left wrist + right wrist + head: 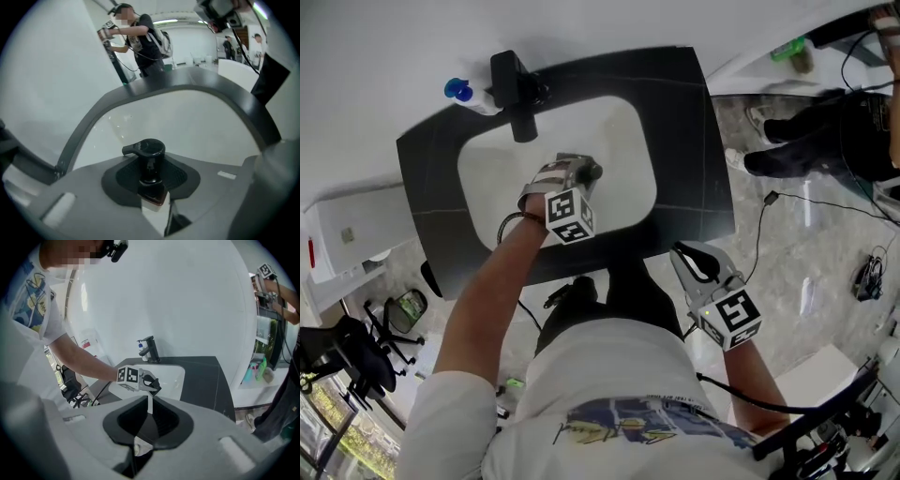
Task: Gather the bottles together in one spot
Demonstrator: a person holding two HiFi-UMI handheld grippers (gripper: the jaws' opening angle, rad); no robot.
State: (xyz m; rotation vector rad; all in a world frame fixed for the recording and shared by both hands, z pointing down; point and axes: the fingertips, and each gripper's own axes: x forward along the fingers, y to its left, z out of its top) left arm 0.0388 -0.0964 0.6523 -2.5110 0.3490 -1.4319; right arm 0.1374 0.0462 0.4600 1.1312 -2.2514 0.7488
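Head view: left gripper [574, 172] hangs over the white sink [623, 127], clamped on a pump bottle [592, 172]; a blue-capped bottle [459, 91] stands beside the faucet [517, 94], well apart from it. Right gripper [682, 253] sits off the near edge of the counter [698, 141]. Left gripper view: the pads pinch the pump bottle's neck (black pump head just above them). Right gripper view: jaws together, nothing between, pump bottle well ahead of them.

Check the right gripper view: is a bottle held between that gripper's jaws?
No, the right gripper has its jaws closed together with nothing between them.
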